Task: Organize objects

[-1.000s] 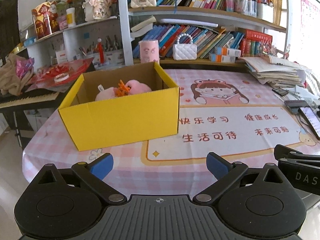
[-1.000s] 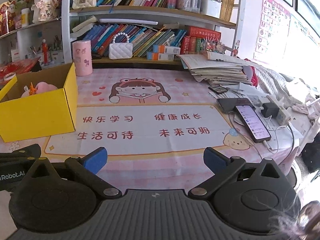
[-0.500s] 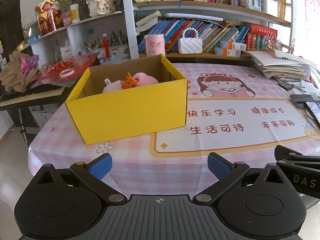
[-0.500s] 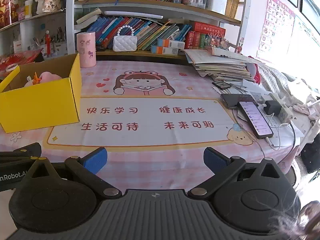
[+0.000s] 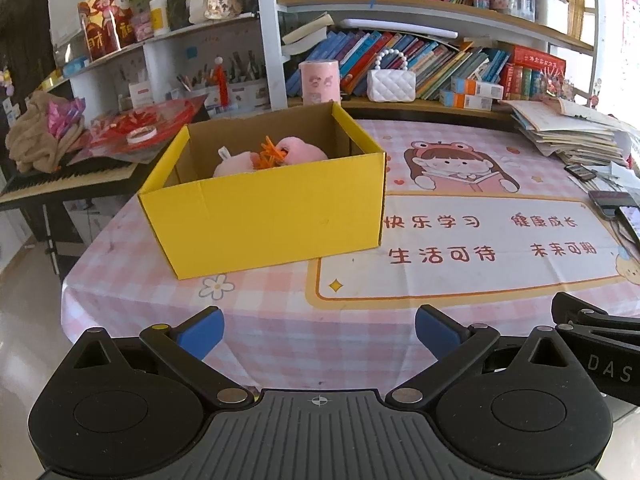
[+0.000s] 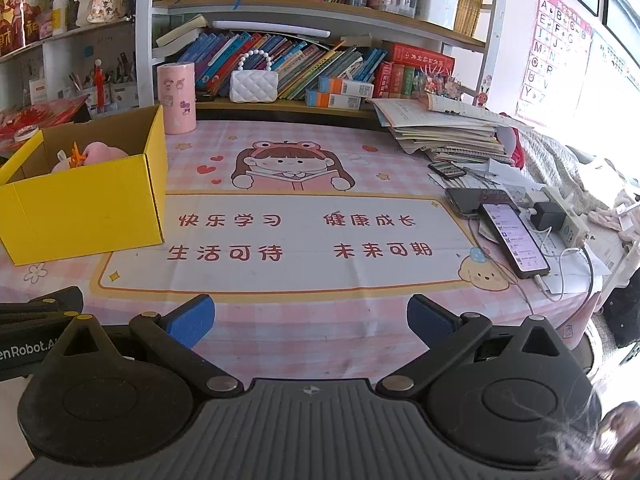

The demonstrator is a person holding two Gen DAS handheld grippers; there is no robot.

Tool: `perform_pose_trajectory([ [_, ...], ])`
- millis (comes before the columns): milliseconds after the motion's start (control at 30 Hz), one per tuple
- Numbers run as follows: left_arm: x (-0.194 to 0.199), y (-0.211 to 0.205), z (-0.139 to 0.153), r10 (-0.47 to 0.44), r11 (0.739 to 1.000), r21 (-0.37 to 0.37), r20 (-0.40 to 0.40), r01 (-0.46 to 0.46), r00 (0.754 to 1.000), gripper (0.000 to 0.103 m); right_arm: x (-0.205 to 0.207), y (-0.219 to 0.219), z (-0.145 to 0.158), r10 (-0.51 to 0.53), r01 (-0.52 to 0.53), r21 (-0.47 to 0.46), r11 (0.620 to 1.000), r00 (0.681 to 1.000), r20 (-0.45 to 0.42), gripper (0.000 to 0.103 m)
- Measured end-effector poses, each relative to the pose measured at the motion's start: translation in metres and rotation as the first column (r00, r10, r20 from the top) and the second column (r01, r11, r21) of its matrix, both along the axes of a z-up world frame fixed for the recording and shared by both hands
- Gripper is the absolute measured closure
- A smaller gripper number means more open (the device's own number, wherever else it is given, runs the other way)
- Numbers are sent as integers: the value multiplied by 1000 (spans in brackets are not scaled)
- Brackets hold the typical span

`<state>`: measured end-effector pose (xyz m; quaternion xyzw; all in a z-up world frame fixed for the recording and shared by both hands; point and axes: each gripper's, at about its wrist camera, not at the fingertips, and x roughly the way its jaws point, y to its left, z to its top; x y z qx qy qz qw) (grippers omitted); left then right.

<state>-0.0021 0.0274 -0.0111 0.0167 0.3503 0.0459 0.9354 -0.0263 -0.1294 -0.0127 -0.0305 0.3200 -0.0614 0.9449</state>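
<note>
At the near edge of the worktop, the left tool is held level with its blue-padded fingers spread wide and nothing between them; it looks out over the pink checked cloth toward the far shelves. Beside it on the right, also at the near edge, the right tool has the same pose: fingers wide apart, empty, pointing across the worktop. Each tool's black body shows at the edge of the other's view, so the two are close side by side.

Ahead of the left tool and a little to its left stands the yellow box, open at the top, upright on the cloth. Its long axis runs left to right across the scene, slightly skewed so that the right end lies farther back; a long side faces the tools. Inside, toward the far wall, lies a pink plush toy with an orange tuft on it. From the right wrist view the box sits at the left, its right end wall just touching the edge of the printed mat.

Beyond the box a pink cylinder stands upright at the far edge. On the right side lie two phones and a pile of papers.
</note>
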Motion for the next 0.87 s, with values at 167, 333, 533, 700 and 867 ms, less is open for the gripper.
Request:
perform_pose_trajectory([
  [167,2,0,0,4,1000,3,-2,-4,1000,1,1,3,-1,4,-4,0,1000,1000,-1,0],
  [333,3,0,0,4,1000,6,-3,-4,1000,1,1,2,-1,3,-3,0,1000,1000,-2,0],
  [533,5,1,0,3,1000,3,-8,-3,1000,0,2,3,-1,3,-3,0,1000,1000,-3,0],
  [700,7,4,-2,6,1000,-16,-8,-6,1000,1,4,2,-2,4,-4,1,1000,1000,-5,0],
  [867,10,3,-4,5,1000,-22,-15,-5,1000,0,7,0,-3,1,-1,-1,1000,1000,-12,0],
])
